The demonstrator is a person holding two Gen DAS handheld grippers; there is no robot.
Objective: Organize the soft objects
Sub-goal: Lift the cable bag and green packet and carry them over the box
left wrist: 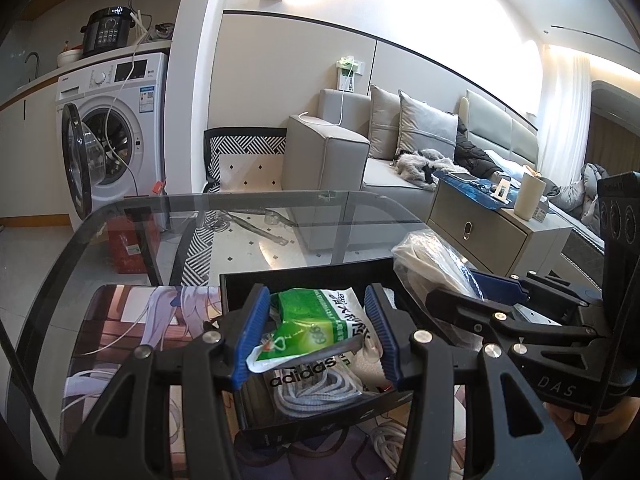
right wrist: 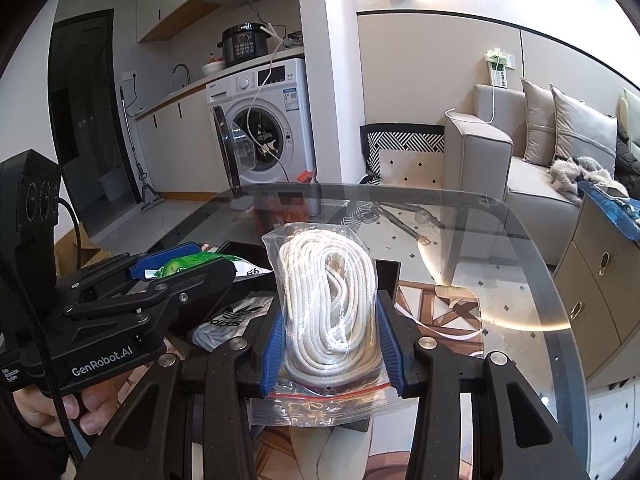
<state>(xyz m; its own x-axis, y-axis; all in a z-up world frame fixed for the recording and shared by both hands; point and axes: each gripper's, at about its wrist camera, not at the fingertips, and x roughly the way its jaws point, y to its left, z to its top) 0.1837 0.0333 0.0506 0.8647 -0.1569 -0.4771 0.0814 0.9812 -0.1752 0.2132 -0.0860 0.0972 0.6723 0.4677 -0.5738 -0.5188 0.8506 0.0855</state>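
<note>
My left gripper (left wrist: 316,328) is shut on a green and white soft packet (left wrist: 308,326), held over a black box (left wrist: 304,412) on the glass table. Inside the box lie an adidas sock pack (left wrist: 304,376) and grey-white cord. My right gripper (right wrist: 330,332) is shut on a clear zip bag of coiled white rope (right wrist: 330,300), held upright over the box's right side (right wrist: 388,276). The rope bag also shows in the left wrist view (left wrist: 432,264), just right of my left gripper. The left gripper shows in the right wrist view (right wrist: 180,272).
The box stands on an anime-print mat (left wrist: 132,328) on a round-cornered glass table (right wrist: 520,240). More white rope (left wrist: 390,444) lies on the mat by the box. Beyond are a washing machine (left wrist: 120,128) with open door, a grey sofa (left wrist: 332,152) and a cabinet (left wrist: 492,232).
</note>
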